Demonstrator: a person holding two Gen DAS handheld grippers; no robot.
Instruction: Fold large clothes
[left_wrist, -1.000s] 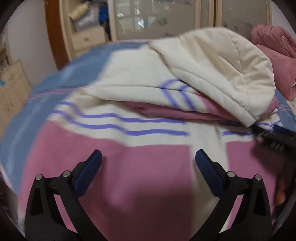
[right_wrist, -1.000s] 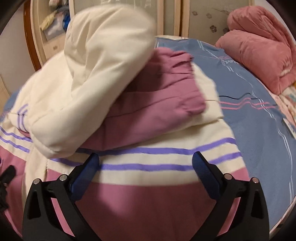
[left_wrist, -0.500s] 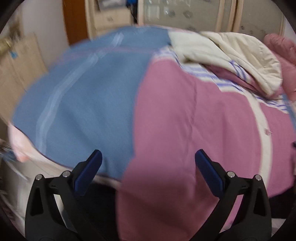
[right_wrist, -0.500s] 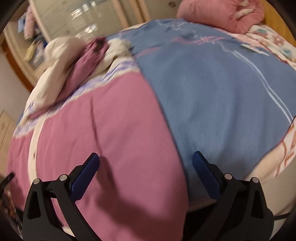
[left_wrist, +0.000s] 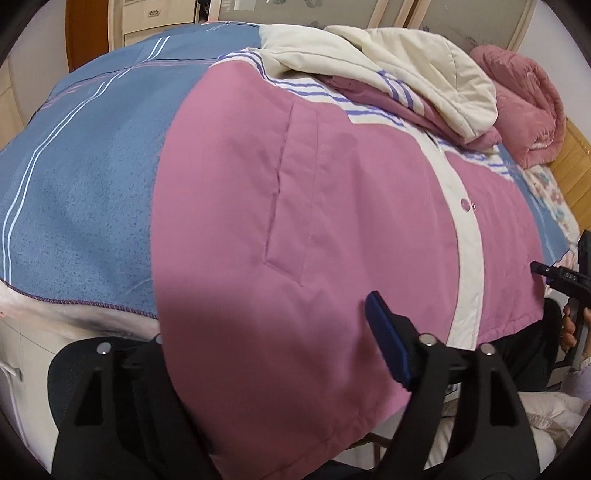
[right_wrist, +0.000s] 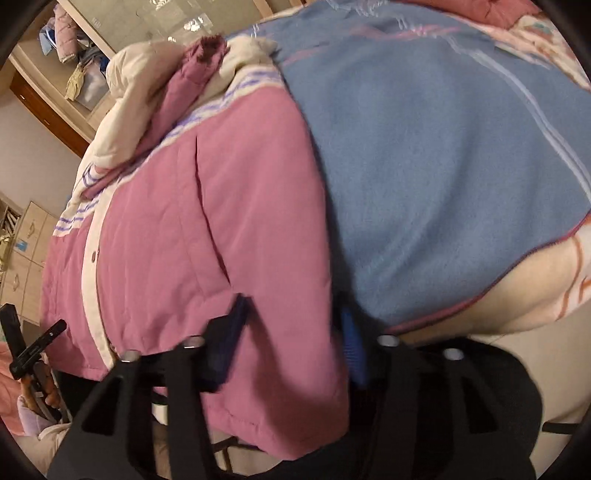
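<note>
A pink padded jacket (left_wrist: 351, 206) with a cream hood (left_wrist: 424, 70) and purple stripes lies flat on the bed, its hem hanging over the near edge. My left gripper (left_wrist: 266, 321) is at the hem's left corner. Its jaws are closing with the fabric between them; the left finger is hidden under the cloth, and the right pad (left_wrist: 386, 343) lies on top. My right gripper (right_wrist: 293, 310) straddles the jacket (right_wrist: 177, 236) at the hem's right corner, jaws closing, cloth between the blurred pads (right_wrist: 352, 343). Neither pair of pads visibly presses the fabric.
A blue blanket (left_wrist: 81, 177) covers the bed under the jacket. A folded rose quilt (left_wrist: 524, 110) sits by the wooden headboard (left_wrist: 576, 155). Wardrobe doors (left_wrist: 147, 22) and open shelves (right_wrist: 74, 70) stand behind. A hand (left_wrist: 570, 328) shows at the right edge.
Both grippers pulled back from the hood and folded sleeves to the jacket's hem at the bed's edge and dipped lower. Their jaws have narrowed, with hem fabric now between them.
</note>
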